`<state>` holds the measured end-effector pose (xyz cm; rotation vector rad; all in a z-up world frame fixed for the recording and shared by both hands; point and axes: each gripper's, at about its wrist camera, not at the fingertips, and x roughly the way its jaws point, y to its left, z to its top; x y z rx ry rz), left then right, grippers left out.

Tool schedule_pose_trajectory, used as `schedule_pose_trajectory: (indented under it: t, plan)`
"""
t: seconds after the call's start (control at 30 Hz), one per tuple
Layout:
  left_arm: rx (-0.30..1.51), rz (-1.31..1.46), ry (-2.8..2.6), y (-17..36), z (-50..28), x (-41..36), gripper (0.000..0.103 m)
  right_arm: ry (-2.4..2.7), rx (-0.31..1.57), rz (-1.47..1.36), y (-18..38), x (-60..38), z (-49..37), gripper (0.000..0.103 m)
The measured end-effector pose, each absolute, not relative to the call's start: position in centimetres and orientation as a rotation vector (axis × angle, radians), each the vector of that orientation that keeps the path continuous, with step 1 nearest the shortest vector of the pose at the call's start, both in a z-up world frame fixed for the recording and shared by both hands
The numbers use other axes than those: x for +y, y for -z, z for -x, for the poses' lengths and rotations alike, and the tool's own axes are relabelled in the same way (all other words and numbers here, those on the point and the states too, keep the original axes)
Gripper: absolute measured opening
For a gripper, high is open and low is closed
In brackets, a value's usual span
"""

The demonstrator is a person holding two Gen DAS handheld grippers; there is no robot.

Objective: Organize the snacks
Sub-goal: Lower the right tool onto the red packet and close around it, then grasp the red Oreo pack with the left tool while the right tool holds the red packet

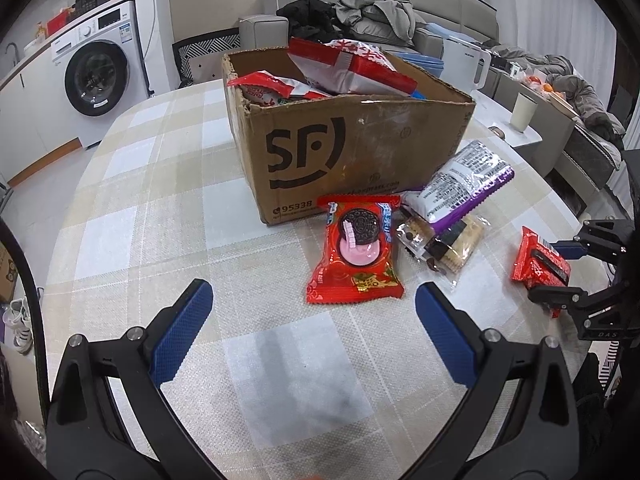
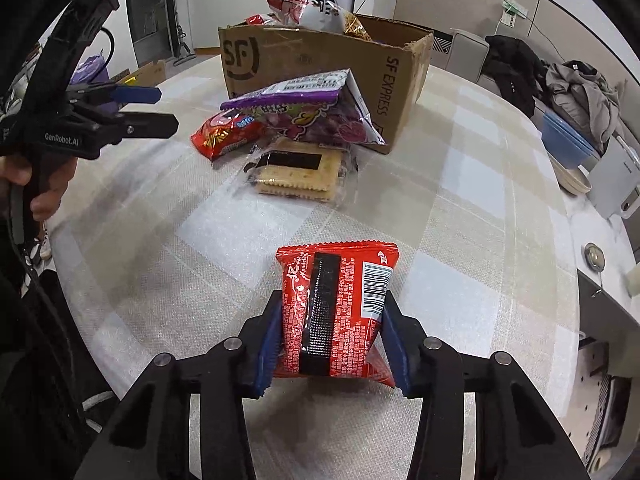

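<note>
My right gripper [image 2: 332, 304] is shut on a small red snack packet [image 2: 340, 280], its blue pads pressing both sides just above the checked tablecloth. The left wrist view shows the same packet [image 1: 534, 266] in the right gripper [image 1: 554, 272] at the far right. My left gripper [image 1: 314, 308] stands open over the cloth, with a red Oreo packet [image 1: 354, 256] just beyond its tips. A clear cracker packet [image 1: 444, 244] and a purple-and-white packet [image 1: 464, 184] lie against an open cardboard box [image 1: 360, 140] that holds several snack bags.
The round table [image 1: 160, 200] drops off at left and front. A white cup [image 1: 523, 112] and a white kettle [image 1: 466, 64] stand behind the box. Blue bowls [image 2: 564, 140] sit at the right edge. A washing machine [image 1: 100, 76] and a clothes-covered sofa [image 1: 372, 12] lie beyond.
</note>
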<state>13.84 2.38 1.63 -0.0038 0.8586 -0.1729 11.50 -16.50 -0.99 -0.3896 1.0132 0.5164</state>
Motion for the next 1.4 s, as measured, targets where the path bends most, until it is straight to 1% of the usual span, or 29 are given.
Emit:
schedule_pose_trajectory:
  t: [0.27, 0.4, 0.5, 0.83, 0.9, 0.97, 1.03, 1.2, 1.23, 1.27, 1.3, 1.4]
  plan:
    - [0.870, 0.018, 0.154, -0.7, -15.0, 2.4, 0.101, -0.490, 0.976, 0.287, 0.0, -16.7, -12.6, 0.046]
    - [0.891, 0.020, 0.160, 0.0, -16.0, 2.3, 0.099, -0.483, 0.963, 0.220, -0.3, -16.5, -13.2, 0.046]
    - [0.905, 0.001, 0.168, 0.6, -16.8, 1.8, 0.095, -0.485, 0.957, 0.194, -0.3, -16.0, -13.5, 0.046]
    - [0.923, -0.007, 0.197, 2.3, -19.9, 0.0, 0.095, -0.479, 0.941, 0.152, -0.6, -15.9, -13.8, 0.046]
    - [0.926, -0.011, 0.198, 2.6, -20.7, -0.5, 0.090, -0.474, 0.941, 0.146, -0.7, -16.1, -13.8, 0.046]
    - [0.939, -0.013, 0.202, 3.1, -21.5, -1.0, 0.081, -0.471, 0.940, 0.144, -0.7, -16.3, -13.8, 0.046]
    - [0.941, -0.011, 0.209, 3.3, -22.1, -1.3, 0.078, -0.469, 0.938, 0.142, -0.7, -16.4, -13.8, 0.046]
    - [0.931, 0.010, 0.228, 3.5, -23.2, -1.5, 0.066, -0.469, 0.934, 0.139, -0.8, -16.6, -13.7, 0.046]
    - [0.929, 0.012, 0.235, 3.4, -23.3, -1.6, 0.060, -0.470, 0.935, 0.138, -0.8, -16.6, -13.7, 0.046]
    - [0.928, 0.012, 0.243, 3.4, -23.5, -1.8, 0.053, -0.471, 0.934, 0.139, -0.9, -16.6, -13.6, 0.046]
    - [0.927, 0.014, 0.256, 3.4, -23.7, -2.1, 0.049, -0.472, 0.934, 0.140, -0.9, -16.6, -13.6, 0.046]
    - [0.921, 0.005, 0.260, 3.4, -23.8, -2.8, 0.042, -0.475, 0.933, 0.143, -0.9, -16.6, -13.6, 0.046]
